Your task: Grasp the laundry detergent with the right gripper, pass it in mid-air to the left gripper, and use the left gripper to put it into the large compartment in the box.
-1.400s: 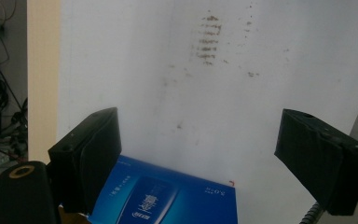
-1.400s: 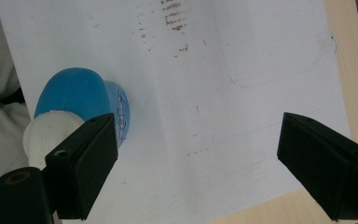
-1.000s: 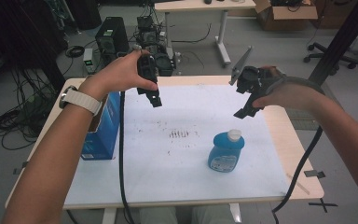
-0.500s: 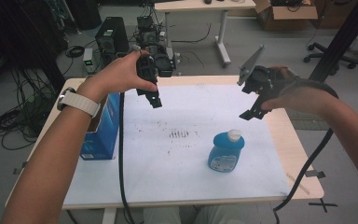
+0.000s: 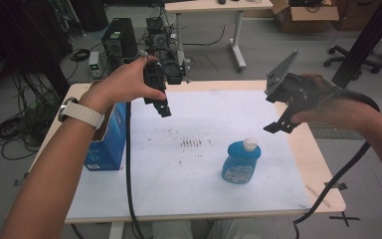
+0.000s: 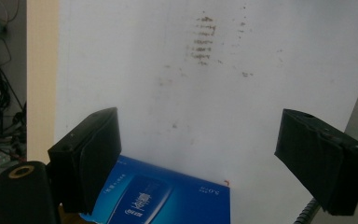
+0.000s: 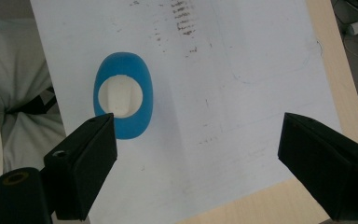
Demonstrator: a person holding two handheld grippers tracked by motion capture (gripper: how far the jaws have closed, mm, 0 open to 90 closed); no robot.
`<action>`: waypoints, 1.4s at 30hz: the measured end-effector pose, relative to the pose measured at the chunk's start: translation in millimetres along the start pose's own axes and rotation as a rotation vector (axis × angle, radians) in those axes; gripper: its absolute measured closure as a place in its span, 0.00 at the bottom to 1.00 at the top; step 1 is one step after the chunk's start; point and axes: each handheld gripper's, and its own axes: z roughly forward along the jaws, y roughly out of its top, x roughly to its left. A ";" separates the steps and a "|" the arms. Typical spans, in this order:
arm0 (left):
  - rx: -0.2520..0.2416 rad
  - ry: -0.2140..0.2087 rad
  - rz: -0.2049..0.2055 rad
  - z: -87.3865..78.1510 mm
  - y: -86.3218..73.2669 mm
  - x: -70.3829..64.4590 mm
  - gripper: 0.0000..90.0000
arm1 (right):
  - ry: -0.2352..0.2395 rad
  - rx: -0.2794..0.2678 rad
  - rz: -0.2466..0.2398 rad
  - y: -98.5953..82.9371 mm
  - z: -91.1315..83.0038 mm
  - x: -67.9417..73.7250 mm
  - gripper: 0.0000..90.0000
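Both hand-held grippers, left [image 5: 163,110] and right [image 5: 277,125], wide open above blue bottle [image 5: 240,160] and blue box [image 5: 104,144], labels unreadable.

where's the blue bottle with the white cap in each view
High view: the blue bottle stands upright right of centre on the white sheet, below the right hand-held gripper.
Right gripper view: seen from above, upper left, just past the near jaw.
Left gripper view: not in it; the blue there is the blue box.
Shared landmark: the dark smudge marks on the sheet.
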 end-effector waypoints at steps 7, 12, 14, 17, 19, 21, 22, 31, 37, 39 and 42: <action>-0.001 0.002 -0.003 0.5 -1.7 -1.3 0.16 | 0.000 -0.010 0.008 -13.1 -2.6 8.6 0.13; 0.001 0.000 0.001 1.6 0.2 -2.5 0.16 | 0.000 -0.033 0.017 -22.3 -4.3 14.2 0.12; 0.003 -0.003 0.003 2.2 1.5 -2.8 0.16 | 0.002 -0.035 0.015 -24.0 -3.8 15.5 0.12; 0.002 -0.001 0.007 2.8 3.5 -3.3 0.16 | 0.012 -0.039 0.013 -29.0 -1.2 20.0 0.12; 0.003 -0.002 0.010 3.0 4.5 -3.8 0.16 | 0.015 -0.042 0.017 -32.3 0.7 22.2 0.12; 0.003 -0.004 0.013 3.3 5.2 -3.9 0.16 | 0.020 -0.051 0.025 -37.4 3.0 24.7 0.12; 0.003 -0.004 0.011 3.3 5.3 -4.1 0.16 | 0.020 -0.051 0.025 -37.4 3.0 24.7 0.12; 0.008 -0.004 0.008 6.3 5.6 -3.8 0.16 | 0.041 -0.075 0.050 -53.8 17.3 31.1 0.12; 0.010 -0.004 0.008 7.0 5.9 -4.4 0.16 | 0.044 -0.087 0.064 -64.5 27.7 34.2 0.12; 0.007 -0.005 0.007 6.5 5.9 -4.7 0.16 | 0.043 -0.092 0.066 -67.4 30.5 36.1 0.12; 0.009 -0.006 0.007 6.3 5.9 -4.7 0.16 | 0.047 -0.107 0.071 -70.1 33.6 37.7 0.12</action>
